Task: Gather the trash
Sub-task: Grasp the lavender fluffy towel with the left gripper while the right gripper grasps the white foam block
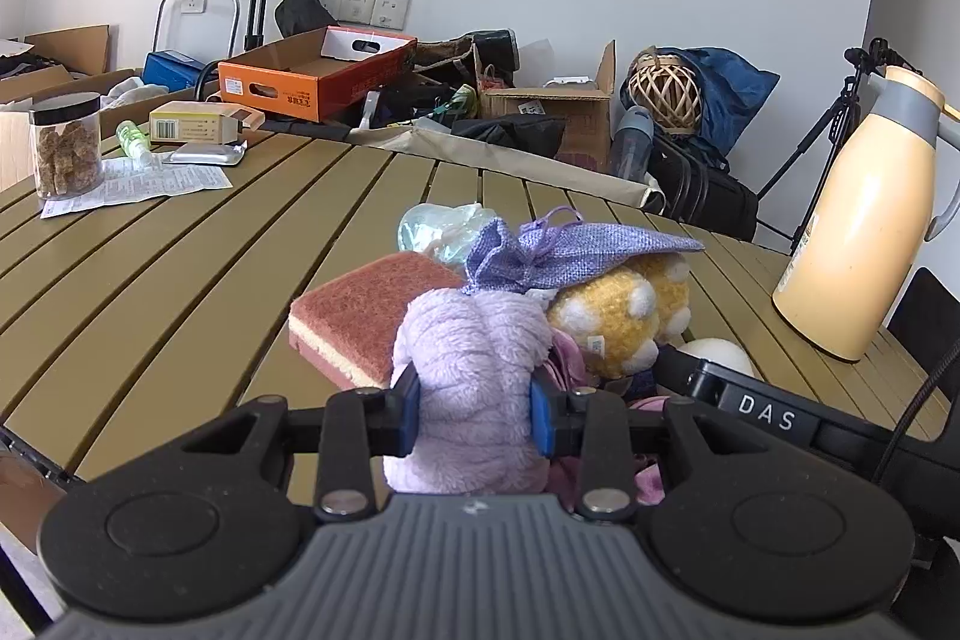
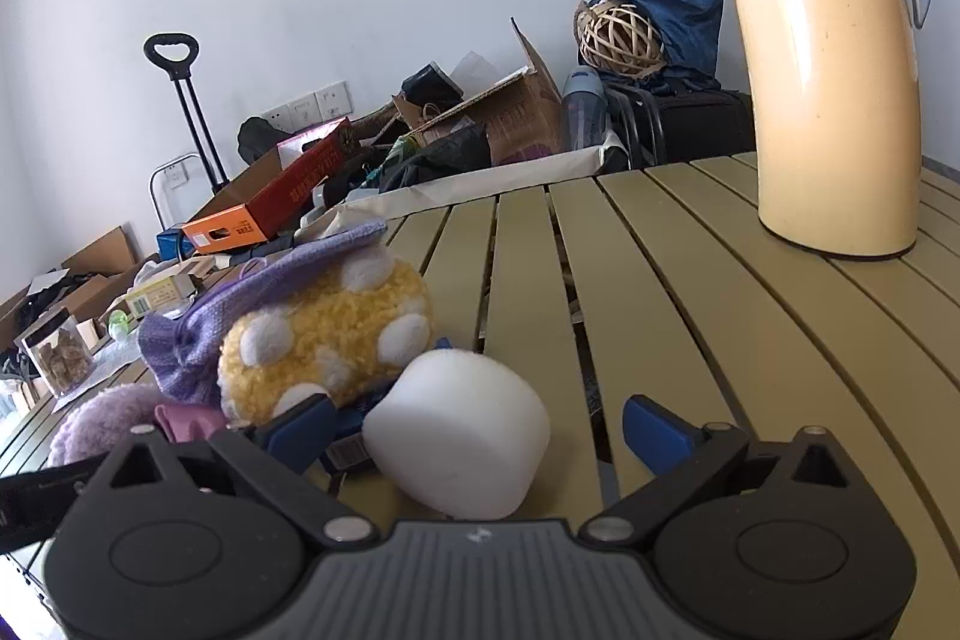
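Observation:
My left gripper (image 1: 474,415) is shut on a fluffy lilac plush (image 1: 474,370) at the near side of the slatted table (image 1: 180,280). Behind it lie a lilac drawstring pouch (image 1: 576,250), a yellow plush with white spots (image 1: 618,316), a brown-topped sponge (image 1: 366,316) and a crumpled pale green plastic wrapper (image 1: 438,226). My right gripper (image 2: 474,430) is open, its jaws on either side of a white foam lump (image 2: 462,442) resting on the table. The yellow plush (image 2: 324,340), the pouch (image 2: 252,292) and the lilac plush (image 2: 102,418) lie to its left.
A cream thermos jug (image 1: 852,232) (image 2: 834,88) stands at the right. A jar of brown chunks (image 1: 66,148), a printed leaflet (image 1: 138,187), a foil pack (image 1: 204,154), a green bottle and a small box sit far left. Boxes, bags and a tripod crowd the floor behind.

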The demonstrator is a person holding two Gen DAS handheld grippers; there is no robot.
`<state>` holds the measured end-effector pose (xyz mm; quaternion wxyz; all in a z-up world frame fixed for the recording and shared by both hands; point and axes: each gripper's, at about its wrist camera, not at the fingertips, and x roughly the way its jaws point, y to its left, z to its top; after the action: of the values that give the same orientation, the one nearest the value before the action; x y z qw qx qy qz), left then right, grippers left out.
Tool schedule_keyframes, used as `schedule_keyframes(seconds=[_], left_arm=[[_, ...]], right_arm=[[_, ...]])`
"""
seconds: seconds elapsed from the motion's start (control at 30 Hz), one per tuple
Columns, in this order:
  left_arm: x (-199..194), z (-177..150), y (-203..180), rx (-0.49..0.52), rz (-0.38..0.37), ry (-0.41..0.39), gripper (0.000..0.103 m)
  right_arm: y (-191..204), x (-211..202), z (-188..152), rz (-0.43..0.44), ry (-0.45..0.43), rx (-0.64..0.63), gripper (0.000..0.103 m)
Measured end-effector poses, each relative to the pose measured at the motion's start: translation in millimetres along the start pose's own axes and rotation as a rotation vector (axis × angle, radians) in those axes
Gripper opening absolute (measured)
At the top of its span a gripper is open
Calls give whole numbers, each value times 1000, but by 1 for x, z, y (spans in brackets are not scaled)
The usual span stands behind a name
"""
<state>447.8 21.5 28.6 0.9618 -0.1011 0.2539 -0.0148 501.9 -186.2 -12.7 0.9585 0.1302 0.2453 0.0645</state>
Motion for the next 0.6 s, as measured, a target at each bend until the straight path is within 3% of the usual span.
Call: schedule_keyframes(seconds=[0.17,0.6], left_arm=[[-2,1,4,-6,-7,3,36],[-9,4,9,-24,-7,-13,36]], right_arm=[[2,3,-2,7,15,-2,61],[-2,-21,1,14,-63,4,58]])
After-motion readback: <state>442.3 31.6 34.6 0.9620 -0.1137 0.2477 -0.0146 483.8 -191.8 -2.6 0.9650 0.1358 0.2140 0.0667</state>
